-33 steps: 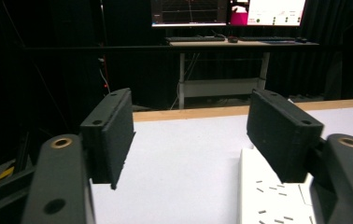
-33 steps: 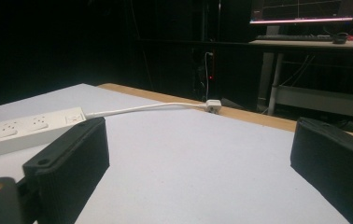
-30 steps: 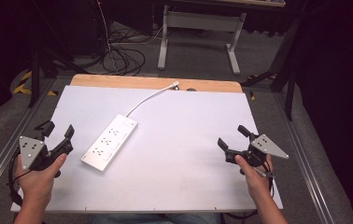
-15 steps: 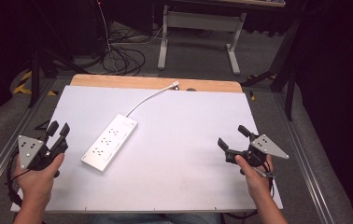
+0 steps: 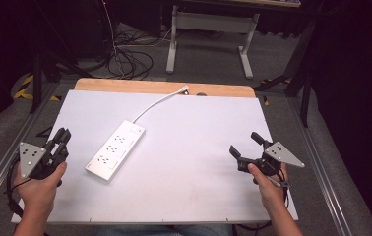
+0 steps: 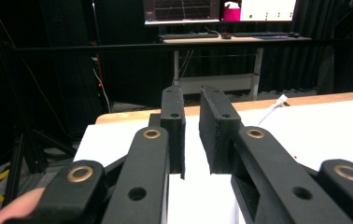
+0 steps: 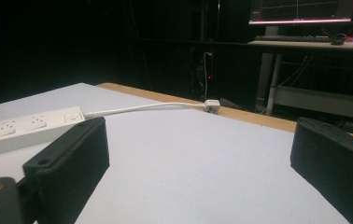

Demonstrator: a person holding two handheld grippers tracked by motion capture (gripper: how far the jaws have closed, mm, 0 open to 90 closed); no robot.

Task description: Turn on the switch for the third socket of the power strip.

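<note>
Overhead, a matte white worktop with a bare wooden strip along its far edge, ringed by grey floor, black curtains and tangled cables. Beyond, a metal-legged desk carrying monitors. Near the left middle, a glossy white power strip, long and flat, lying diagonally, cord curving to its plug at the wooden strip. Left tongs narrowed to a slim gap, gripping nothing. Right tongs spread wide, empty.
</note>
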